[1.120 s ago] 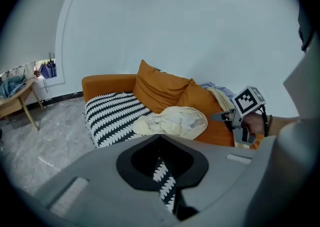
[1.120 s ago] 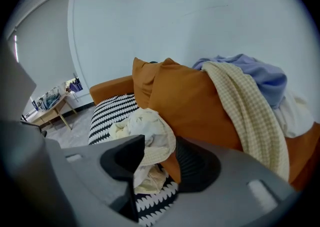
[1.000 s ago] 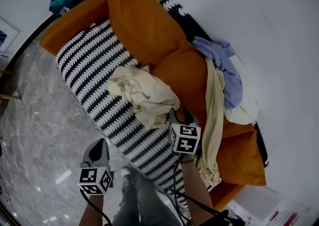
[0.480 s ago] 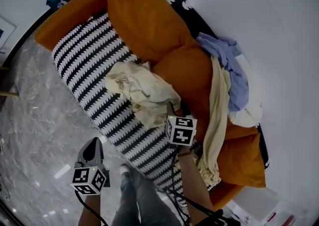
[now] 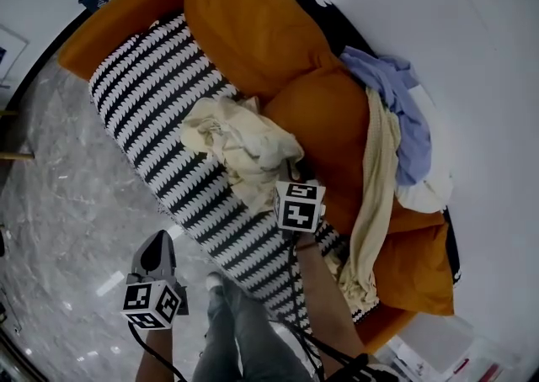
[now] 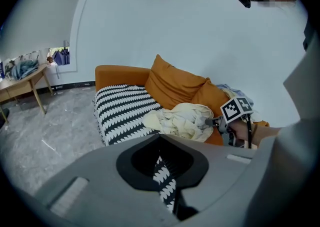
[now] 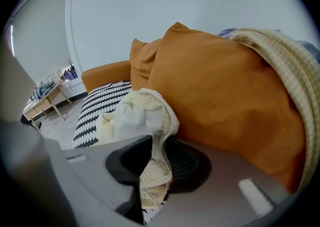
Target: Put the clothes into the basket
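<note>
The cream garment lies crumpled near the middle of the sofa seat, against the orange cushion, its length running along the seat towards the sofa's far end. The right claw is at the garment's near end. Its jaws have just been closing, and a fold of thin, wrinkled cloth hangs pinched between them. The left claw hangs closed and empty off the sofa's front edge, well apart from the garment. More clothes drape over the cushions; no basket is in view.
</note>
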A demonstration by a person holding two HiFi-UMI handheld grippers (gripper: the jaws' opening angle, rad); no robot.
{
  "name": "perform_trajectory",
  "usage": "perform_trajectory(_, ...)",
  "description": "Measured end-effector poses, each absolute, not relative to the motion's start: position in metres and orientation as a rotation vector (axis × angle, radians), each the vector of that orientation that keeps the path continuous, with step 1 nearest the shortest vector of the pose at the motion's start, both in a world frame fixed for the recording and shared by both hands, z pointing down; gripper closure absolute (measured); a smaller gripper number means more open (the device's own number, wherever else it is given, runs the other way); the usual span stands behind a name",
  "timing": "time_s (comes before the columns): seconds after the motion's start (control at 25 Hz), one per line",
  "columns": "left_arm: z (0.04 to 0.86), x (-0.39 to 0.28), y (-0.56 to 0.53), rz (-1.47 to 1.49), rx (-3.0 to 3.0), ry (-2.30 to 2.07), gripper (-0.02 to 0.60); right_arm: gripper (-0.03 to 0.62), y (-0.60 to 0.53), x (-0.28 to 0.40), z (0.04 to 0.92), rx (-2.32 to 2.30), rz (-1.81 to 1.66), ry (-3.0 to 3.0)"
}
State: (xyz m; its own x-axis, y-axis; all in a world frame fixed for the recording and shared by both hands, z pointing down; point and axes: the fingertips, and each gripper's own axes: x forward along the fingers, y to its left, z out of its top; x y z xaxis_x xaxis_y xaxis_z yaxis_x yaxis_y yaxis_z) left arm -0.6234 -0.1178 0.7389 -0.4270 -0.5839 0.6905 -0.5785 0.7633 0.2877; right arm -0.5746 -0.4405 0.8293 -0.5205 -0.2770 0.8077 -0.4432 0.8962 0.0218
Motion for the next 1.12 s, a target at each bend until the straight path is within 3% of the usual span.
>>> perform_trajectory(0.28,0.737,-0.625,-0.114,-0.001,0.858,-2.126,0.586,0.571,-0.446,-0.573,0.827,0.565,0.249,-2.133)
perform_trajectory(0.6,0.725,-0.626,-0.117,-0.008,0.868,-2.134,0.586,0.576,-0.425,-0.551,0.805,0.519,0.246,-2.135)
perform_trajectory(1.12,0.661,-0.608,-0.125,-0.047,0.987,-2.201,0.586,0.576,-0.378,-0.538,0.697,0.428,0.188,-2.301)
